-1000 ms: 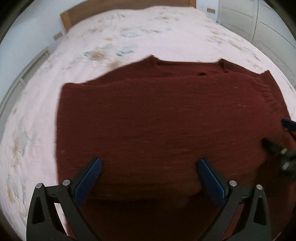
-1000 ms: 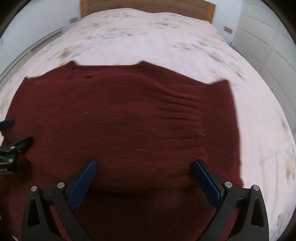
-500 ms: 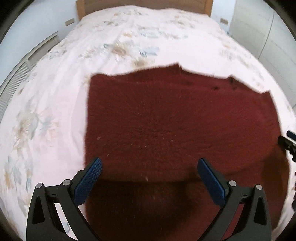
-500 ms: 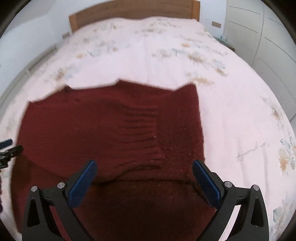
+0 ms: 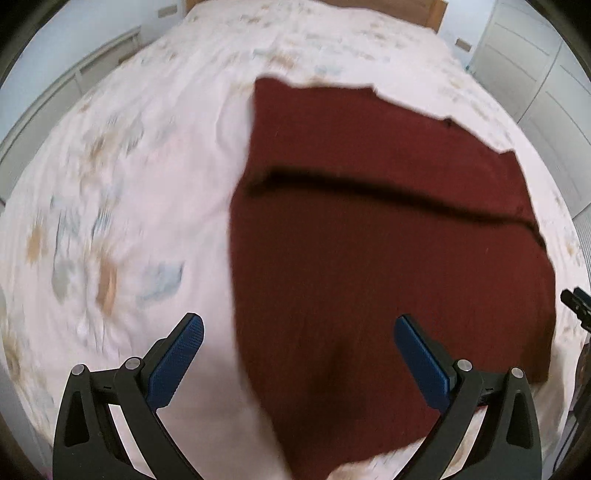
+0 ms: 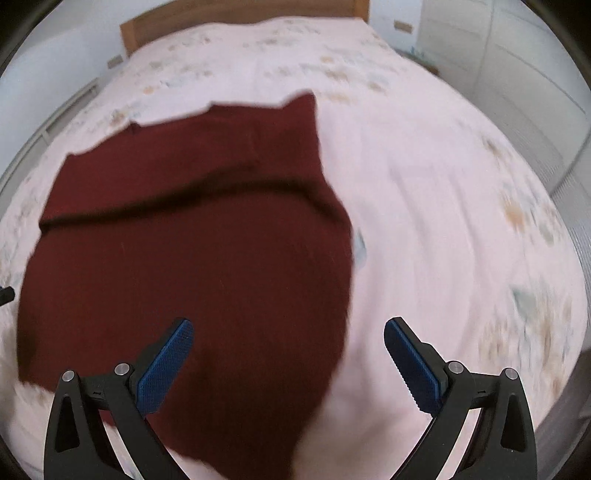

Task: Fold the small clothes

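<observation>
Your left claw (image 5: 298, 343) is spread wide and holds nothing; the dark red sweater (image 5: 388, 258) lies flat on the bed (image 5: 129, 184) ahead of it, its left edge running between the blue pads. Your right claw (image 6: 288, 347) is also wide and empty, with the sweater ahead and to its left, a fold line crossing the cloth farther out. The wooden headboard (image 6: 240, 14) stands beyond.
</observation>
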`<state>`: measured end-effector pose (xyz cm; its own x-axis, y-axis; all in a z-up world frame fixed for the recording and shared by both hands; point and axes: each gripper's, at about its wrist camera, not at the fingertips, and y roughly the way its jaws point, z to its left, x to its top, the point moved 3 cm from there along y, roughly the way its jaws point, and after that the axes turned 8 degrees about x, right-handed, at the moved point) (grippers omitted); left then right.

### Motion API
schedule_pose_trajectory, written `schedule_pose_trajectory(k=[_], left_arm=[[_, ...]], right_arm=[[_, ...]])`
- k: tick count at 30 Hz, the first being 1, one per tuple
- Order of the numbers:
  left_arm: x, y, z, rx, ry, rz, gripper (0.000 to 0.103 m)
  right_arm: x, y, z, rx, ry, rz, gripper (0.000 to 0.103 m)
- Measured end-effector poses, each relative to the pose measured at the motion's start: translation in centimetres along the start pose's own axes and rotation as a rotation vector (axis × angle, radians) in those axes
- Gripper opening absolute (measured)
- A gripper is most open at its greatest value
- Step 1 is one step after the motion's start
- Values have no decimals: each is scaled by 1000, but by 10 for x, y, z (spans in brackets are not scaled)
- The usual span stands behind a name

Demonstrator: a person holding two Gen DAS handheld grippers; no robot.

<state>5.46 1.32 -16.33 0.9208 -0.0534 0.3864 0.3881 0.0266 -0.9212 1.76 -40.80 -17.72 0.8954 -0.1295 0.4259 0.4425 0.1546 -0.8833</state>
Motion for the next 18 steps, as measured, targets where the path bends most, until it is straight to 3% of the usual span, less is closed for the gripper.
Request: schedule_pose_trajectory(k=[11, 15, 18], left_arm=[[-62, 23, -6, -50, -43, 115, 100], [-73, 28, -19, -68, 3, 133, 84], [-75, 27, -27, -76, 40, 116, 69]], right_arm=[[-67, -7, -17, 12, 87, 74, 103], [-79, 1, -14, 88, 146, 86, 102], [-80, 5, -9, 88, 129, 100, 96]])
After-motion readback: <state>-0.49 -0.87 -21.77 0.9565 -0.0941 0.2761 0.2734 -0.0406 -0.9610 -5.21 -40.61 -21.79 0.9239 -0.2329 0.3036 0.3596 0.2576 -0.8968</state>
